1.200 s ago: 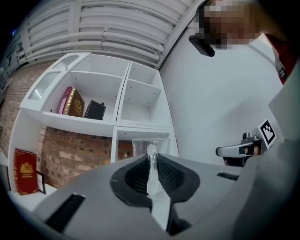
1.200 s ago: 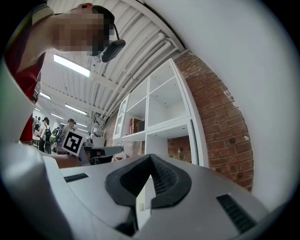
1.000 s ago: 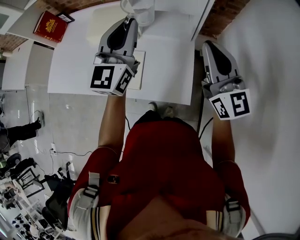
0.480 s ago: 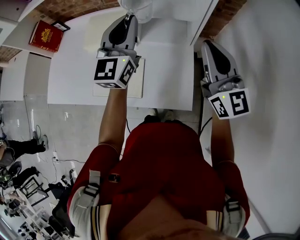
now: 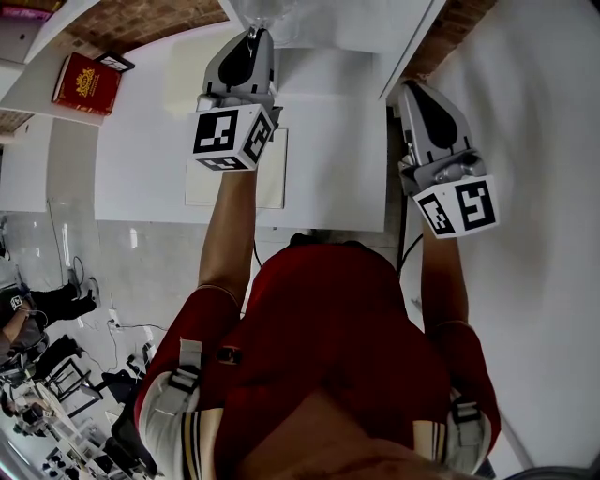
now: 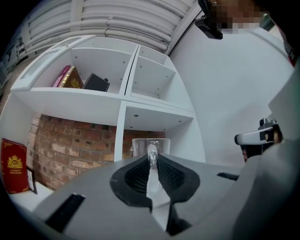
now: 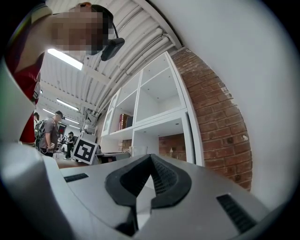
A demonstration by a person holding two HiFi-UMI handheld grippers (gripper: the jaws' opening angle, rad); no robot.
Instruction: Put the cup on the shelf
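Two grippers reach forward over a white worktop (image 5: 150, 141) towards a white shelf unit (image 6: 124, 101) that stands against a brick wall (image 6: 70, 140). The left gripper (image 6: 151, 154) has its jaws clamped on the handle of a clear glass cup (image 6: 139, 145), which stands upright just beyond the jaw tips. In the left gripper view the cup sits in front of the shelf's upright divider and the open lower right compartment, below the middle shelf board, and it rests on nothing. In the head view the left gripper (image 5: 255, 30) points at the far edge of the worktop, and the cup (image 5: 267, 9) shows only partly at the top of the frame, by the shelf's front edge.

The right gripper (image 7: 150, 157) has its jaws together at the tips with nothing between them. In the head view it (image 5: 405, 89) is off the worktop's right edge, beside the shelf's side panel.

A pale rectangular sheet (image 5: 202, 183) lies on the worktop under the left forearm. A red book (image 5: 86, 82) stands beside the far left corner. Several books (image 6: 70, 77) lean in the upper left compartment.
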